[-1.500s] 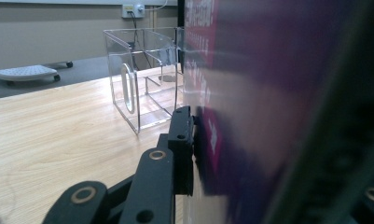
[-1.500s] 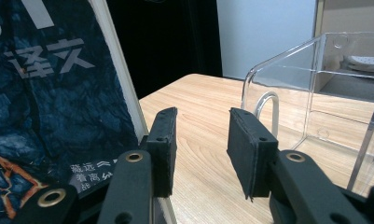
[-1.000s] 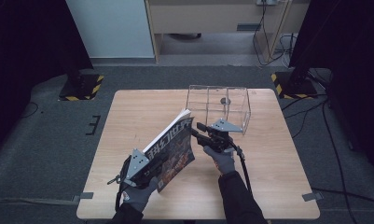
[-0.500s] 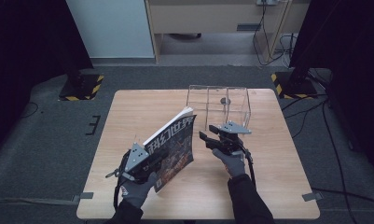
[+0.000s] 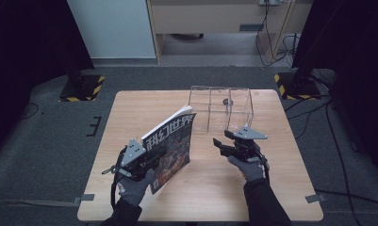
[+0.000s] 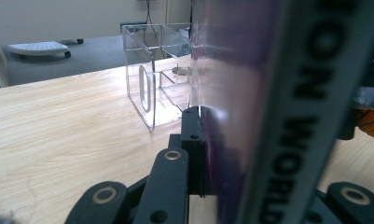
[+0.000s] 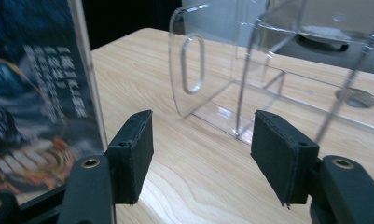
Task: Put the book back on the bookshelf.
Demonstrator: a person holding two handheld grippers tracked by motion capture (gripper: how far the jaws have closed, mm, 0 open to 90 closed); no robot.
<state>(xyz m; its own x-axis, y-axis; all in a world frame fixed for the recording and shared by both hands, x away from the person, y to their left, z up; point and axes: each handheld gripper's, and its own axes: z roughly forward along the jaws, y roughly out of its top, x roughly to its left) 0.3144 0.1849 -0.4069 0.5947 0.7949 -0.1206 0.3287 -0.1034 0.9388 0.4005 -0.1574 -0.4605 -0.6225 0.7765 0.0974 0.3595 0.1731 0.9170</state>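
A magazine (image 5: 173,140) with a colourful cover stands tilted on its lower edge at the table's front left. My left gripper (image 5: 154,159) is shut on its lower left part. In the left gripper view the magazine's spine (image 6: 287,116) rises right beside my left gripper's (image 6: 208,140) black jaw. My right gripper (image 5: 218,144) hovers to the right of the magazine, apart from it. Its jaws have just been opening, and in the right gripper view the right gripper (image 7: 201,140) is open with only bare table between the pads. The magazine's cover (image 7: 35,93) is at the left there.
A clear plastic box (image 5: 220,108) with dividers and a slot handle stands at the table's back right, just beyond my right gripper; the box (image 7: 250,70) is close ahead of its jaws. The wooden table (image 5: 139,108) is surrounded by dark floor, with striped stand bases at both back corners.
My right gripper has drawn away to the right from the magazine's upper edge and its jaws stand wider. The left gripper keeps its hold; the magazine stands slightly more upright.
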